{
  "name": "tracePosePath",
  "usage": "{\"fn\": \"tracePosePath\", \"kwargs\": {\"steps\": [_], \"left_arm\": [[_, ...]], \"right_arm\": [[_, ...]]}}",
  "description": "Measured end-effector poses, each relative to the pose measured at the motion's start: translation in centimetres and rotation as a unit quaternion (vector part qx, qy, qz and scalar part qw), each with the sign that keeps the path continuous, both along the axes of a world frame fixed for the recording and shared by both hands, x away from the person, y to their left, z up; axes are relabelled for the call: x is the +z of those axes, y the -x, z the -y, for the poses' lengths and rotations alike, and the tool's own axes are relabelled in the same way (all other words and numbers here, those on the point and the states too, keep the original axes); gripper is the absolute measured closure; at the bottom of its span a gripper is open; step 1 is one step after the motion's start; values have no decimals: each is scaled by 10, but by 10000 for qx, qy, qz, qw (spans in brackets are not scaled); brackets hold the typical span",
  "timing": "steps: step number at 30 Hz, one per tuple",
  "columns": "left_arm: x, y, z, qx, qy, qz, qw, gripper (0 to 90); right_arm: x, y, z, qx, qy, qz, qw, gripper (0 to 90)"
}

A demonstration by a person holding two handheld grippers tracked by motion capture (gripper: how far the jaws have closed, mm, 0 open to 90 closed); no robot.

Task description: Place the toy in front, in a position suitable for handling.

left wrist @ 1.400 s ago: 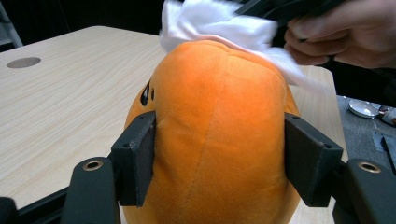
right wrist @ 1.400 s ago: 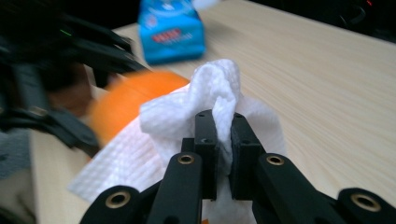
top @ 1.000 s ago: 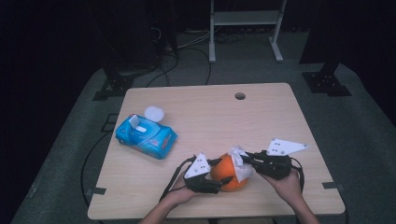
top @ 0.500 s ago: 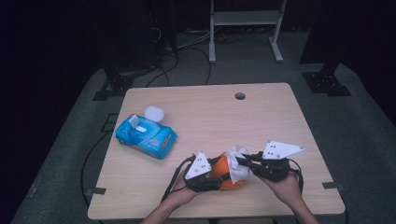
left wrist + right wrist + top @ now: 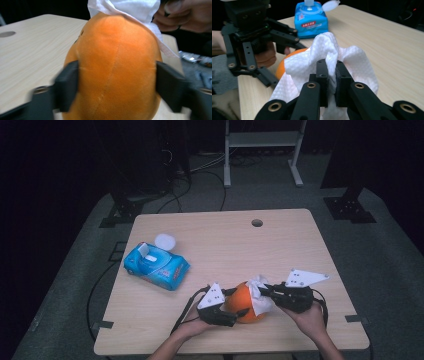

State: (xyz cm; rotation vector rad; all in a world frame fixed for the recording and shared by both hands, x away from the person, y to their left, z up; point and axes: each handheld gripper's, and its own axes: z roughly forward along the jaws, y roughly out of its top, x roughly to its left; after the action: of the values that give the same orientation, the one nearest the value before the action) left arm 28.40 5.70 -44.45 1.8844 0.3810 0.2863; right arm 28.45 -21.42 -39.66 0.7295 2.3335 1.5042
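Since a second ago the white wipe (image 5: pixel 258 295) has slid a little across the orange plush toy (image 5: pixel 242 303), and the left gripper (image 5: pixel 235 306) has just been loosening its jaws, which still clasp the toy's sides. The toy sits at the desk's (image 5: pixel 225 245) near edge, the right gripper (image 5: pixel 265 291) pinching the wipe tight against it. A blue wipes pack (image 5: pixel 156 265) lies well apart, lid open.
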Motion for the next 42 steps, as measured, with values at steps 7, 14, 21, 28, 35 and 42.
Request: {"fn": "tracePosePath", "kwargs": {"steps": [7, 14, 21, 28, 35, 42], "left_arm": [[14, 12, 5, 104, -114, 306, 9994, 441], [9, 5, 0, 271, -90, 71, 9996, 434], [12, 8, 4, 287, -94, 55, 9995, 442], [16, 7, 1, 329, -87, 58, 9994, 457], [20, 13, 5, 217, -134, 228, 9994, 457], [22, 11, 2, 208, -152, 226, 9994, 460]], "right_arm": [[23, 18, -16, 281, -107, 558, 9980, 834], [-2, -4, 8, -164, -121, -68, 9998, 833], [11, 14, -17, 204, 45, 374, 9991, 833], [-2, -4, 6, -250, -93, 5, 9996, 833], [17, 13, -17, 106, 20, 487, 9988, 833], [-2, -5, 5, -346, -34, 16, 9994, 833]]}}
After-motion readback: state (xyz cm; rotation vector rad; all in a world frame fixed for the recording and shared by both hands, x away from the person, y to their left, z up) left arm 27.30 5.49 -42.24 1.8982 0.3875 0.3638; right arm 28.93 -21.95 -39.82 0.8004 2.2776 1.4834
